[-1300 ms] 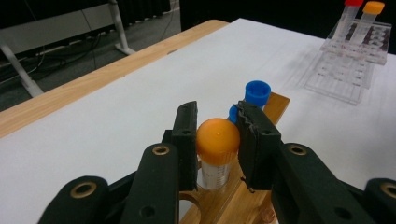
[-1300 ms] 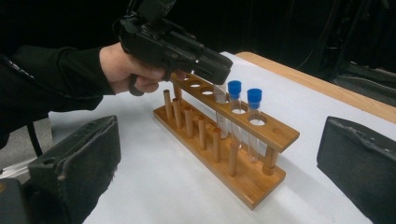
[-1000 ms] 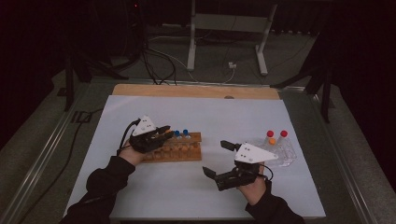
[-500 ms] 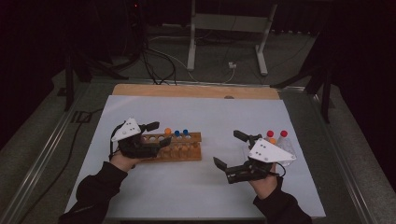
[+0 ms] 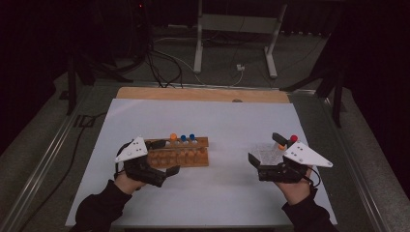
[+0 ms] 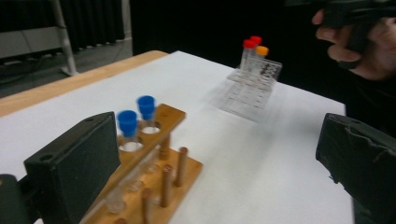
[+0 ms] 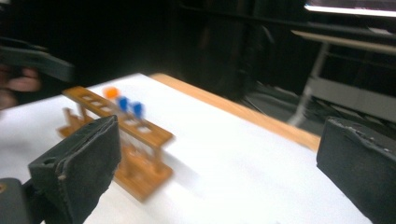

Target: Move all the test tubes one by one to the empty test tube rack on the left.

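Observation:
A wooden tube rack [image 5: 193,157] stands left of centre on the white table and holds one orange-capped tube [image 5: 173,137] and two blue-capped tubes [image 5: 183,138]. My left gripper [image 5: 164,157] is at the rack's near left end. Its jaws have just been opening and now stand wide, pressing on nothing; in the left gripper view [image 6: 217,163] the rack [image 6: 154,168] runs beside the left jaw. My right gripper [image 5: 263,148] is open at the clear rack [image 5: 266,153], which holds a red-capped tube [image 5: 293,138] and an orange-capped tube [image 5: 281,146]. Nothing lies between the right gripper's jaws [image 7: 217,172].
The white sheet [image 5: 227,121] covers the table, with a wooden strip [image 5: 203,94] along its far edge. Beyond are a metal stand's legs [image 5: 232,43] and cables on the floor. In the left gripper view the clear rack [image 6: 250,88] stands far right, by the other hand [image 6: 359,46].
The left gripper has drawn back to the left from the tubes in the wooden rack and its jaws have opened. The right gripper has moved right, up to the clear rack.

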Action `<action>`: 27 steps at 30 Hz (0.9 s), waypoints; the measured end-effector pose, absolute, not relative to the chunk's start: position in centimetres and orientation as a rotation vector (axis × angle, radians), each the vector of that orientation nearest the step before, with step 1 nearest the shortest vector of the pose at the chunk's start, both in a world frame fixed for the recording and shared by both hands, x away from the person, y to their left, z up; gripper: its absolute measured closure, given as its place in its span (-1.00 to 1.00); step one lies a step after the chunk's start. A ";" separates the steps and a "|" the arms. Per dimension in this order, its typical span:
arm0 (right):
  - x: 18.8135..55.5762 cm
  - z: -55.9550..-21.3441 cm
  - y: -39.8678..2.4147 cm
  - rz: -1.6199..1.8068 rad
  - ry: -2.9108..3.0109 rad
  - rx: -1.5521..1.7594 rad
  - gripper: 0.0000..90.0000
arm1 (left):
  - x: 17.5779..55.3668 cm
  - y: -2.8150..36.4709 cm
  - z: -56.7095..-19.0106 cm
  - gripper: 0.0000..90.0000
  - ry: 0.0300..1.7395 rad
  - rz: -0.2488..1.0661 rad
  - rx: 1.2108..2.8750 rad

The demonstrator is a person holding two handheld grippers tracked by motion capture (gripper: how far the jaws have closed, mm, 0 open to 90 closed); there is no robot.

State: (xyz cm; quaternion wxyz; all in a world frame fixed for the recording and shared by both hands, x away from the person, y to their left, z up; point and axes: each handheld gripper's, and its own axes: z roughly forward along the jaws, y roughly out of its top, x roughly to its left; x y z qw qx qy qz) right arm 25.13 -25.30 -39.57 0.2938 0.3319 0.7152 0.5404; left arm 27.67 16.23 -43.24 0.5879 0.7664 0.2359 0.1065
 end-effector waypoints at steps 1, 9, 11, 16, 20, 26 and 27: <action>25.1 -39.9 -25.7 1.415 1.904 0.908 -1.00 | 27.6 16.2 -43.3 -0.99 0.544 0.240 1.792; 25.2 -42.7 -29.0 1.306 1.869 1.054 -0.86 | 27.2 15.8 -43.9 -0.99 0.508 0.223 1.813; 25.4 -43.2 -29.7 1.265 1.858 1.089 -0.84 | 27.2 15.8 -43.9 -0.99 0.501 0.222 1.815; 26.0 -44.6 -31.1 1.193 1.868 1.173 -0.63 | 27.1 15.7 -44.0 -0.99 0.493 0.231 1.823; 26.7 -45.6 -31.6 1.129 1.913 1.215 -0.29 | 27.1 15.8 -43.9 -0.99 0.497 0.232 1.819; 27.8 -46.6 -32.0 1.107 1.939 1.261 0.12 | 27.1 15.7 -44.0 -0.99 0.497 0.231 1.827; 28.0 -46.7 -32.0 1.113 1.948 1.267 0.18 | 27.1 15.7 -44.0 -0.99 0.498 0.232 1.828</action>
